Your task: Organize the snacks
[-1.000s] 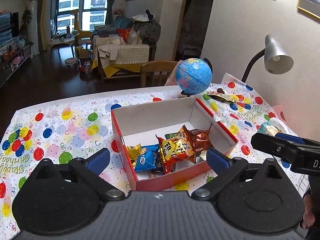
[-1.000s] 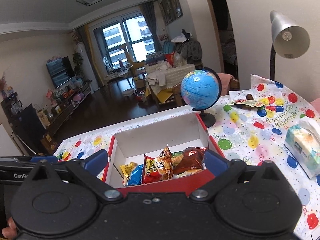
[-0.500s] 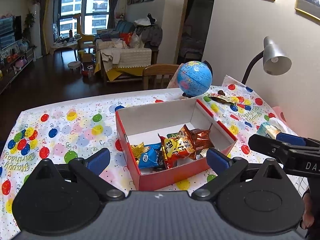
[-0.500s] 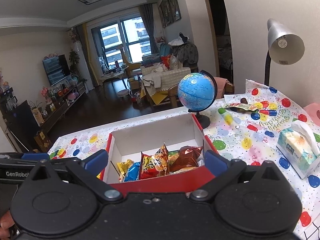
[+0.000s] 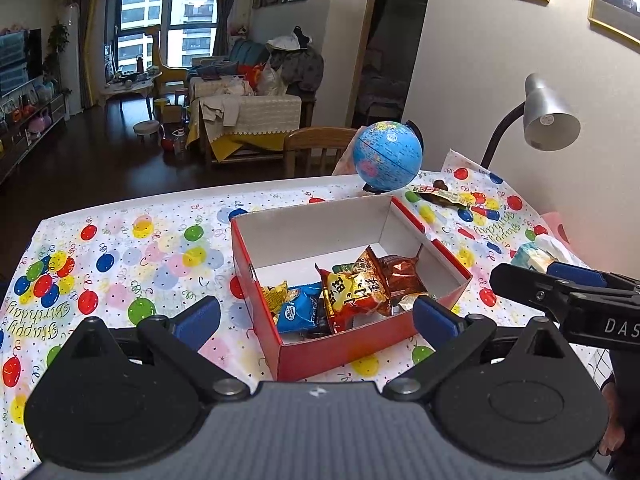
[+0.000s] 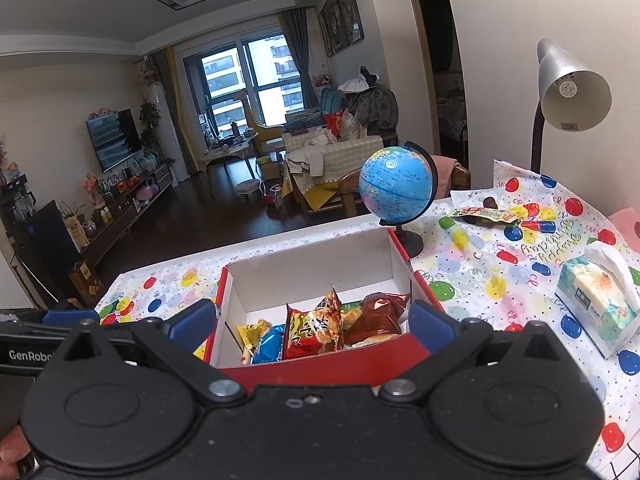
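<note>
Where snacks (image 5: 352, 294) lie: globe (image 5: 387, 156) behind box (image 5: 344, 344).

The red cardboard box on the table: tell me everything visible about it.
The red cardboard box is rectangular, red outside and white inside, with no lid on. It sits flat on the balloon-print tablecloth, just in front of the blue globe. Several crinkly snack packets are bunched at its near end; the far end is bare. Neither gripper touches it.

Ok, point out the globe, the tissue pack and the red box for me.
globe (image 6: 394, 186), right wrist view, middle of the blue sphere.
tissue pack (image 6: 596, 304), right wrist view, its printed top face.
red box (image 5: 344, 350), left wrist view, near red outer wall.
</note>
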`<action>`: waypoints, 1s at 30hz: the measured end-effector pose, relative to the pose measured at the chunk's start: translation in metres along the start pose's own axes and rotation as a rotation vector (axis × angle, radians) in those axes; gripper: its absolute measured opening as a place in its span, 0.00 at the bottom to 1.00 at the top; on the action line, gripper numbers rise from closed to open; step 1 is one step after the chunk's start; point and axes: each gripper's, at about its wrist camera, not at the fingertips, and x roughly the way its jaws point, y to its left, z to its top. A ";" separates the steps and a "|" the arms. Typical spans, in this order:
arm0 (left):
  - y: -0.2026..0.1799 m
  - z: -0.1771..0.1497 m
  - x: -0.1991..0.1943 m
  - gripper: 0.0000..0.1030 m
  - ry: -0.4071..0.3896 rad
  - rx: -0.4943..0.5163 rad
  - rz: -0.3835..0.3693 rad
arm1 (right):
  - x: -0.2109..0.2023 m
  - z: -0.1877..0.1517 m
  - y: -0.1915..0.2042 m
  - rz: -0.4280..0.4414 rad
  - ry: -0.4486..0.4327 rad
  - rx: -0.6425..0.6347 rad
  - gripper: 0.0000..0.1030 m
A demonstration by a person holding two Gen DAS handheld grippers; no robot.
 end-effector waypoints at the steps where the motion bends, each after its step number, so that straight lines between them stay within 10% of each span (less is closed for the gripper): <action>1: 0.000 0.000 -0.001 1.00 0.001 0.001 -0.002 | 0.000 0.000 0.001 0.000 0.001 -0.001 1.00; 30: 0.006 0.005 0.000 1.00 -0.020 -0.018 -0.009 | 0.008 -0.003 0.004 0.004 0.012 -0.001 1.00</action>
